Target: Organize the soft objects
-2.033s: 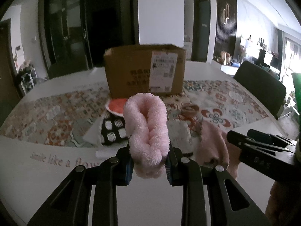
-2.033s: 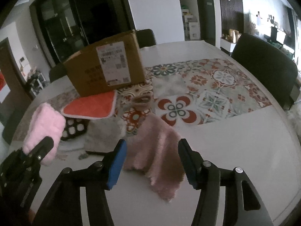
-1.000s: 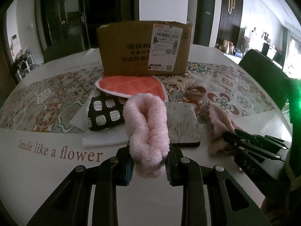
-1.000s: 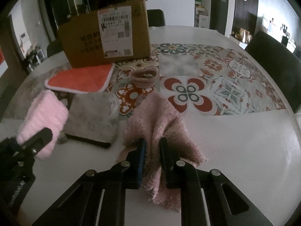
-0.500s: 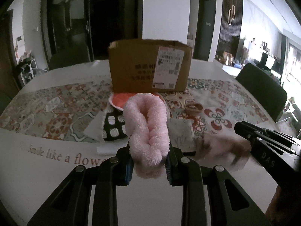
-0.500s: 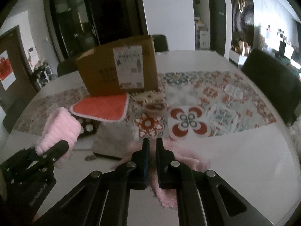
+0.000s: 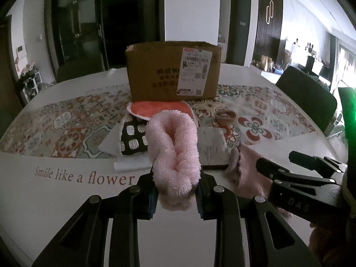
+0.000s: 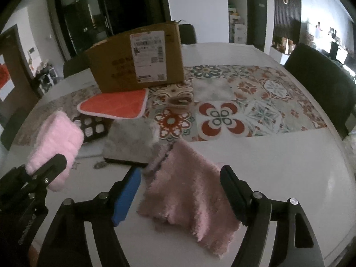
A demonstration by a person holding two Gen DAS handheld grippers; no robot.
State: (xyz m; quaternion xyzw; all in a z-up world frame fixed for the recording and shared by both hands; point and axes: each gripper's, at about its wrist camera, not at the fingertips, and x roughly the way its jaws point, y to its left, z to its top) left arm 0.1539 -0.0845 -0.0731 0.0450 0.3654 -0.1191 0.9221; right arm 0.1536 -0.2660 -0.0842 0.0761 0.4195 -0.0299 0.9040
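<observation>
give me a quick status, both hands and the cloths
Left hand-held gripper shut on fluffy pink cloth. Right hand-held gripper opening, dusty pink towel loose on table between its jaws. Cardboard box ahead, path clear.

Both grippers, left gripper (image 7: 176, 197) and right gripper (image 8: 180, 194), are black, silver-screwed, with blue-padded jaws.

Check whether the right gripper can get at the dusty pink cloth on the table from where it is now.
Probably yes. The right gripper is opening, its fingers astride the dusty pink cloth without pressing it, and nothing lies between them. The left gripper, shut on the fluffy pink towel, stays clear.
</observation>
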